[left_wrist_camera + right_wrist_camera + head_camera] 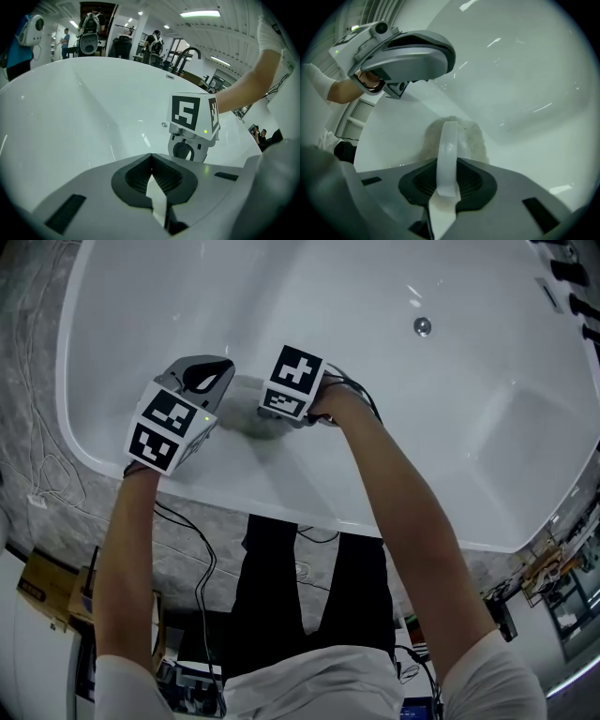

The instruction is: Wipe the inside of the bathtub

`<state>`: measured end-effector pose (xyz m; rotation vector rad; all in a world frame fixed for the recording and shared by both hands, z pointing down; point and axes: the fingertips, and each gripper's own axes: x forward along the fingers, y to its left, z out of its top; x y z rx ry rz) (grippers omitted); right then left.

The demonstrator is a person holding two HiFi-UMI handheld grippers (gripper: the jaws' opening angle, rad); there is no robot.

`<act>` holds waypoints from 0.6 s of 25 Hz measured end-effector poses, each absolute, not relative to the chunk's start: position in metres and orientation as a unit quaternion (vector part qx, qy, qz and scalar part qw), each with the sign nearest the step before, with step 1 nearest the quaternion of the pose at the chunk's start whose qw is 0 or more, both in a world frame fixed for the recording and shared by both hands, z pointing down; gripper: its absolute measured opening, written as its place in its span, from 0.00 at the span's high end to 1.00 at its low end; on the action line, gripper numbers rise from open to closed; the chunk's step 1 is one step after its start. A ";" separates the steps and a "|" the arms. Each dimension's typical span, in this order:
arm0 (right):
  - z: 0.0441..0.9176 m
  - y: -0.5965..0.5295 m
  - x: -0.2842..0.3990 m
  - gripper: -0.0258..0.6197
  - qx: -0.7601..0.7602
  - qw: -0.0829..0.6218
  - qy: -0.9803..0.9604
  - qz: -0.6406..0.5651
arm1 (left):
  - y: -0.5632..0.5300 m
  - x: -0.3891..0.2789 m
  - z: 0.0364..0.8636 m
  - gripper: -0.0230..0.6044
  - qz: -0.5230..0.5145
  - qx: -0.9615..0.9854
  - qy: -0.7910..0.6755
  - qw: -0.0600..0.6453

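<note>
The white bathtub (441, 437) fills the head view, its drain (423, 326) toward the far end. My right gripper (270, 416) reaches down to the near inner wall, shut on the white strap (449, 140) of a fluffy pale wiping pad (472, 140). The pad (246, 420) lies flat against the tub wall. My left gripper (221, 371) hovers just left of the pad, above the wall, jaws shut with nothing in them. In the left gripper view the closed jaws (151, 157) point at the right gripper (187, 151). The right gripper view has the left gripper (440, 51) at upper left.
The tub rim (216, 493) runs below my arms, with a grey marble surround (33, 381) to the left. Dark tap fittings (574, 277) sit at the far right corner. Cables (202, 563) hang by my legs. People (89, 26) stand in the room beyond the tub.
</note>
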<state>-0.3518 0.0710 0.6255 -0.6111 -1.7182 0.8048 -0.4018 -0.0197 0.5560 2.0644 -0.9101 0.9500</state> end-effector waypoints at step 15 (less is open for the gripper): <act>0.650 0.063 -0.389 0.81 -0.221 0.523 -0.719 0.400 | -0.031 -0.430 0.575 0.95 0.365 0.787 -0.365 0.338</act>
